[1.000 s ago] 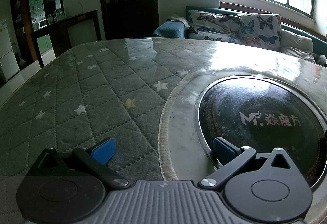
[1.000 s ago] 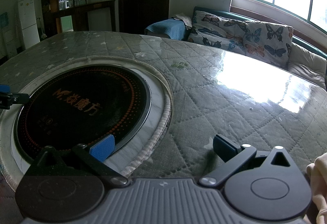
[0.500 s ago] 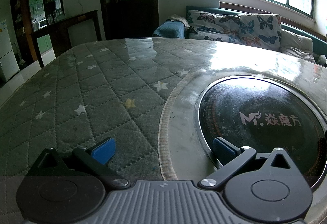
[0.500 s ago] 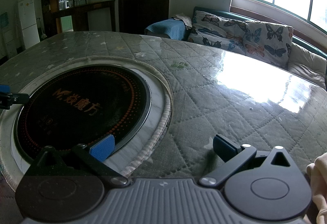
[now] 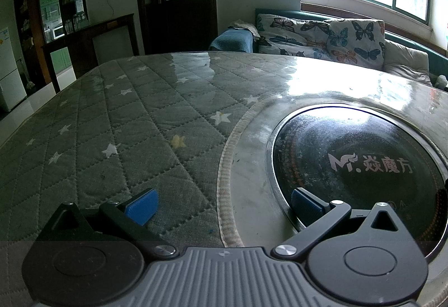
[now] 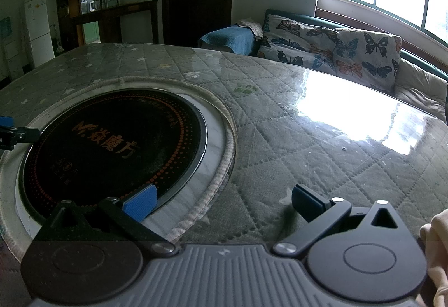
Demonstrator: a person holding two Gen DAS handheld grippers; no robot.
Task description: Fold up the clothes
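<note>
Both hand-held tools rest low with blue pads spread wide and empty: left gripper [image 5: 222, 204] at the round black cooktop's [image 5: 361, 164] left rim, right gripper [image 6: 222, 202] at its right. No garment shows on the quilted, star-patterned table cover [image 5: 134, 122], so direction cannot be told.

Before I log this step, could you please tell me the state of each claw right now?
Left claw: open, holding nothing, over the quilted table cover.
Right claw: open, holding nothing, by the round cooktop.
</note>
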